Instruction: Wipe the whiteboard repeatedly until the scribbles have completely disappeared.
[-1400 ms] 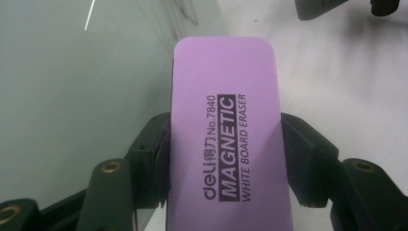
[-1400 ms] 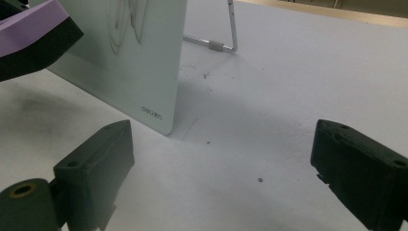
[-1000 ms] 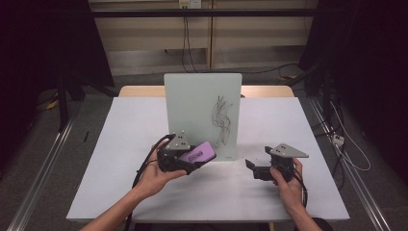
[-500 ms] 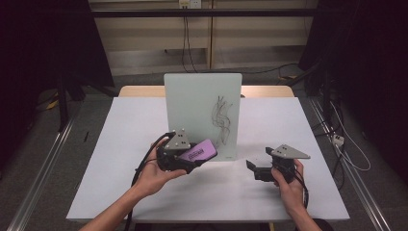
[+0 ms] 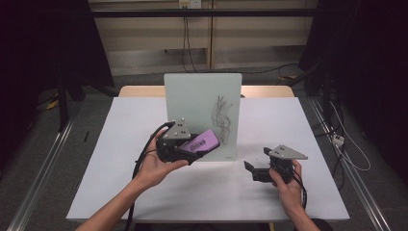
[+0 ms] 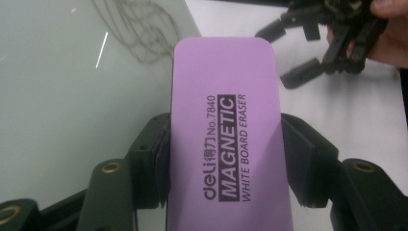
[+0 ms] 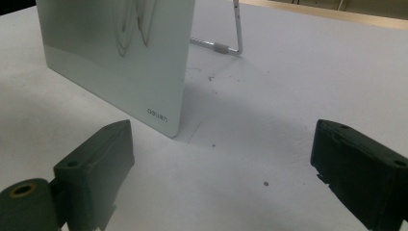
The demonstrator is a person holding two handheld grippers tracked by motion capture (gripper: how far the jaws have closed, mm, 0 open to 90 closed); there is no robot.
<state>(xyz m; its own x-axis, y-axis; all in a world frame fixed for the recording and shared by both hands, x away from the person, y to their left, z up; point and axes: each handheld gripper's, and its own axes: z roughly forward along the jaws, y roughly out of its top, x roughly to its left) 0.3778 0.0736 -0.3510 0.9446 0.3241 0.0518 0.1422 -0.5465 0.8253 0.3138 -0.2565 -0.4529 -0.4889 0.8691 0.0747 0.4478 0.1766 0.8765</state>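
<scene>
- Right gripper (image 5: 250, 169) is held low over the white table (image 5: 298, 120), jaws spread wide, nothing between them.
- Purple eraser (image 6: 226, 139) is clamped between the left gripper's (image 5: 204, 147) jaws, raised just before the board.
- Whiteboard (image 5: 192, 106) is propped upright beyond, black scribbles (image 5: 221, 115) seen at its right.
</scene>
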